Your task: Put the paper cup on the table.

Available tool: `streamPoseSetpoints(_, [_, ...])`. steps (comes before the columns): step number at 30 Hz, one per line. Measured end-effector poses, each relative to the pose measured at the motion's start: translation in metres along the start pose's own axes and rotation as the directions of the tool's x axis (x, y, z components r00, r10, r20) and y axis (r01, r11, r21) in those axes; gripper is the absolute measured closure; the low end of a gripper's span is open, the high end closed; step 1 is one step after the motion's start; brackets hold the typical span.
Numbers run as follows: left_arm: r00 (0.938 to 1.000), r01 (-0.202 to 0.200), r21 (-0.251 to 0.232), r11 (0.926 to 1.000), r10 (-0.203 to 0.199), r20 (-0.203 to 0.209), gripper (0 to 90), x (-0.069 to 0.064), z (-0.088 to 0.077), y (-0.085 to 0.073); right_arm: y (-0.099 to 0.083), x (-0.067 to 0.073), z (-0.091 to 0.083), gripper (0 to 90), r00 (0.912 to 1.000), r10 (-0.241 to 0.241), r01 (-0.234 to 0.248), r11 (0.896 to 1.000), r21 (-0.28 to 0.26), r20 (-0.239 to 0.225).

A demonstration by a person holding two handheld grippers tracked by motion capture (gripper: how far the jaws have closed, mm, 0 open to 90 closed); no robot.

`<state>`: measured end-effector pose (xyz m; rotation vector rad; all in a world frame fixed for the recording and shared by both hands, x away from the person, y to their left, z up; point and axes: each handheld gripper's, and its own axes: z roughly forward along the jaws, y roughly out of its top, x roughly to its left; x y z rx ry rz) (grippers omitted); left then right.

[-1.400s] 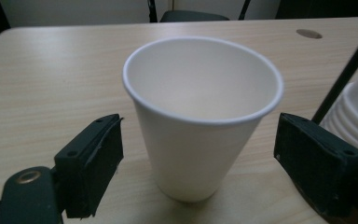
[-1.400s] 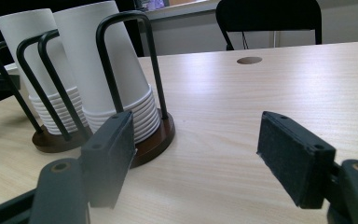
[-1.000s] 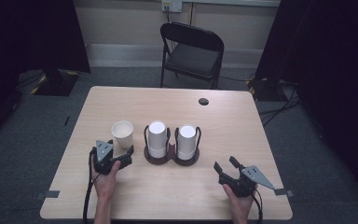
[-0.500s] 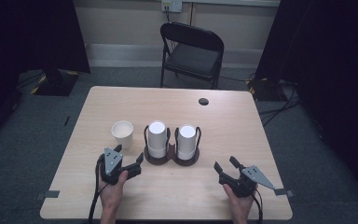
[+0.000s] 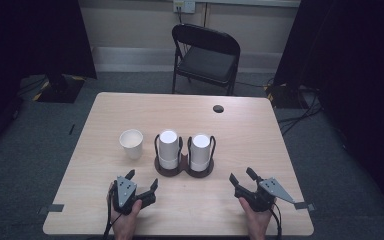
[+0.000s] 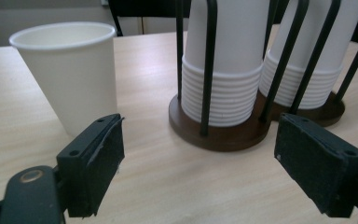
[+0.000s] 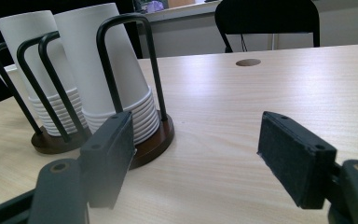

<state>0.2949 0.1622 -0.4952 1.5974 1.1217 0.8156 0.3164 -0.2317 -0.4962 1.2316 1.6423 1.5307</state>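
A single white paper cup [image 5: 131, 142] [image 6: 72, 70] stands upright on the wooden table [image 5: 260, 135], left of two dark wire holders. Each holder has a stack of upside-down white cups, the left stack [image 5: 168, 150] [image 6: 223, 70] and the right stack [image 5: 200, 152] [image 6: 307, 60]. My left gripper [image 5: 142, 178] [image 6: 200, 158] lies near the front edge, open with nothing between its pads, pointing at the gap between the cup and the left holder. My right gripper [image 5: 241, 175] [image 7: 196, 158] rests at the front right, also open and holding nothing, with the nearer stack [image 7: 107, 70] ahead on its left.
A round cable hole [image 5: 218, 108] [image 7: 248, 62] sits in the far right part of the tabletop. A black folding chair [image 5: 205, 55] stands beyond the far edge. Bare tabletop lies between the holders and both grippers.
My left gripper has drawn back from beside the single cup toward the front edge and a little to the right. The cup stays standing where it was. The right gripper has not moved.
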Motion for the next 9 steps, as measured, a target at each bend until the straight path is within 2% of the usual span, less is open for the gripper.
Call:
streamPoseSetpoints(2, [1.0000, 0.006, -0.011, 0.9999, -0.006, 0.000, 16.4, -0.0007, -0.0004, -0.0004, 0.0000, 0.0001, 0.0001, 26.7, 1.0000, 0.000, 0.000, 1.000, -0.001, 0.001])
streamPoseSetpoints(4, [0.9998, 0.012, -0.010, 0.9999, -0.012, -0.019, 16.0, -0.0002, 0.0000, -0.0001, -0.0001, 0.0003, 0.0002, 26.5, 1.0000, -0.004, 0.004, 1.000, 0.000, 0.002])
streamPoseSetpoints(9, [0.9993, -0.002, -0.015, 0.9999, 0.001, -0.038, 15.6, -0.0008, 0.0003, -0.0001, 0.0000, 0.0014, 0.0004, 25.5, 0.9999, -0.011, 0.011, 1.000, 0.005, 0.009])
